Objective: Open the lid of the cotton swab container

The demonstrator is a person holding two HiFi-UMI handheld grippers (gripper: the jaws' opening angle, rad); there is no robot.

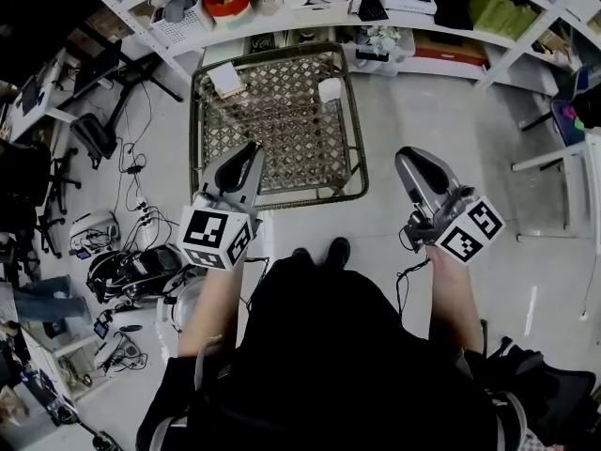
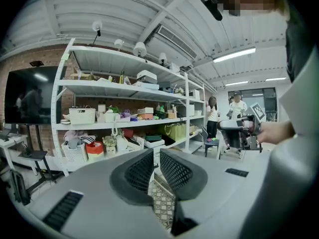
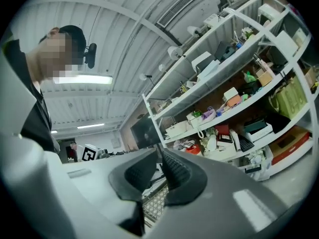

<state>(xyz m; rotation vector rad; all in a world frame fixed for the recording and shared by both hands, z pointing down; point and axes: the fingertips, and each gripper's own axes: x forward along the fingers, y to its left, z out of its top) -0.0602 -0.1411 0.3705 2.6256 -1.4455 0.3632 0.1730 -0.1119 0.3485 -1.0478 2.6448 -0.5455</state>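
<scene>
A small white container (image 1: 330, 89), likely the cotton swab container, stands on the far right part of a woven wicker table (image 1: 282, 120). A tan box (image 1: 225, 79) lies at the table's far left. My left gripper (image 1: 252, 148) is held up over the table's near left edge, jaws shut with nothing between them (image 2: 156, 151). My right gripper (image 1: 406, 155) is raised to the right of the table, over the floor, jaws shut and empty (image 3: 160, 151). Both grippers are well short of the container. Only the woven top (image 2: 162, 203) shows below the jaws in the gripper views.
White shelving (image 1: 310, 17) full of baskets, boxes and bags runs along the back. Cables, power strips and gear (image 1: 122, 252) lie on the floor at left, next to desks and a chair (image 1: 94, 134). A white table leg (image 1: 563, 158) stands at right. People (image 2: 236, 103) stand far off.
</scene>
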